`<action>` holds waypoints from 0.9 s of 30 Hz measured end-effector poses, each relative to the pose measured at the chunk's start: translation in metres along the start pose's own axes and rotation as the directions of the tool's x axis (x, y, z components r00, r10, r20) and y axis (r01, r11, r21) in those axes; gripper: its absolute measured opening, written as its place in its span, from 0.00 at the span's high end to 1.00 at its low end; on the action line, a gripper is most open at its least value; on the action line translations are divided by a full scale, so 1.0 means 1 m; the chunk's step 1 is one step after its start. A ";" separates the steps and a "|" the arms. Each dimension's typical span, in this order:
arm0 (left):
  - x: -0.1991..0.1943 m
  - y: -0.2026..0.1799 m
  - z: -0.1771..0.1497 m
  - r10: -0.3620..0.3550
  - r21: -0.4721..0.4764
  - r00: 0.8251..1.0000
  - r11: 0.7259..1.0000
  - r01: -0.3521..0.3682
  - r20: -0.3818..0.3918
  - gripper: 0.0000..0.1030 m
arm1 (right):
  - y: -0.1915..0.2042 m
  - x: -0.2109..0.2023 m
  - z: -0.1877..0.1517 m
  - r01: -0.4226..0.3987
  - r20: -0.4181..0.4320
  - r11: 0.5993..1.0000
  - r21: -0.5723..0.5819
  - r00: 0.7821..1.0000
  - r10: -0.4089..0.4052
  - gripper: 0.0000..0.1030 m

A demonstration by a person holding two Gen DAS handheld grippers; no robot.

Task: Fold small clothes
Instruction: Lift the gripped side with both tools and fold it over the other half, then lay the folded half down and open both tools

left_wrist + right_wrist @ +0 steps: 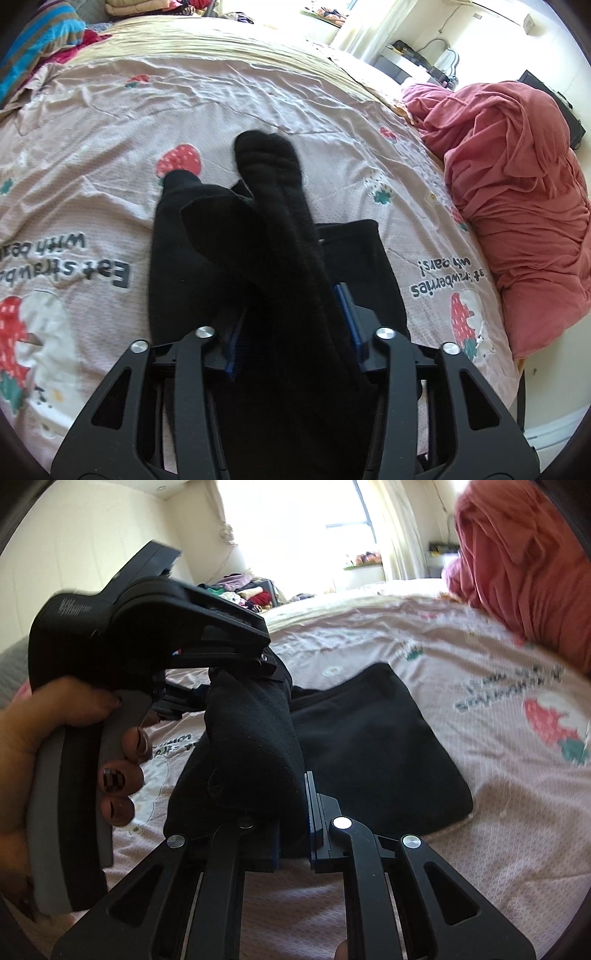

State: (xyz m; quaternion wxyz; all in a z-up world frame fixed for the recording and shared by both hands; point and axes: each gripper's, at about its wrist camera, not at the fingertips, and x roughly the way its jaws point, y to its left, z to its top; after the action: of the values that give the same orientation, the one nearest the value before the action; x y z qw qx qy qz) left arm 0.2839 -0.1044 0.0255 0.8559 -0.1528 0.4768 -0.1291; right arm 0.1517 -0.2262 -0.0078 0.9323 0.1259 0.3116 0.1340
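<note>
Beyond my tongs, 1 pink quilt heap point(517, 206) on the bed point(110, 147). Right tongs point(291, 812) clench 1 black sock point(251, 746); left tongs point(291, 332) released around it, above 1 folded black cloth point(376, 746).

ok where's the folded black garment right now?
The folded black garment lies flat on the strawberry-print bedsheet, centre-right in the right wrist view, just behind the black socks.

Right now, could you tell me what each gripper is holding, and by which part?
The right gripper clamps the black sock near one end. The left gripper stands open around it, not gripping.
</note>
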 end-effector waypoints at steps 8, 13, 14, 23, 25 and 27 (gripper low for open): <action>-0.006 0.015 -0.013 -0.179 -0.046 0.983 0.983 0.180 0.035 0.36 | -0.037 0.005 -0.010 -0.073 -0.064 0.980 0.183 0.994 0.086 0.91; -0.031 0.035 -0.019 -0.163 -0.048 0.982 0.985 0.169 0.098 0.35 | -0.050 0.007 -0.014 -0.082 -0.101 0.961 0.265 0.989 0.112 0.85; -0.036 0.042 -0.022 -0.144 -0.045 0.984 0.988 0.150 0.108 0.35 | -0.051 0.007 -0.014 -0.082 -0.109 0.959 0.273 0.987 0.116 0.85; -0.023 0.063 -0.050 -0.081 0.006 0.994 0.997 0.081 0.072 0.35 | -0.068 0.009 0.012 -0.180 -0.164 0.901 0.395 0.951 0.263 0.38; -0.022 0.066 -0.054 -0.089 0.006 0.994 0.996 0.089 0.067 0.35 | -0.079 0.015 0.025 -0.205 -0.164 0.868 0.452 0.938 0.307 0.35; -0.022 0.064 -0.055 -0.098 0.010 0.993 0.995 0.098 0.064 0.35 | -0.089 0.026 0.033 -0.213 -0.182 0.845 0.490 0.923 0.338 0.35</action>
State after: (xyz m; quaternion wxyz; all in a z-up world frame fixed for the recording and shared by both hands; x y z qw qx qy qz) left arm 0.2301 -0.0445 -0.0094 0.8640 -0.1770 0.4406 -0.1677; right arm 0.2069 -0.3054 -0.0251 0.7966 0.3686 0.4330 0.2052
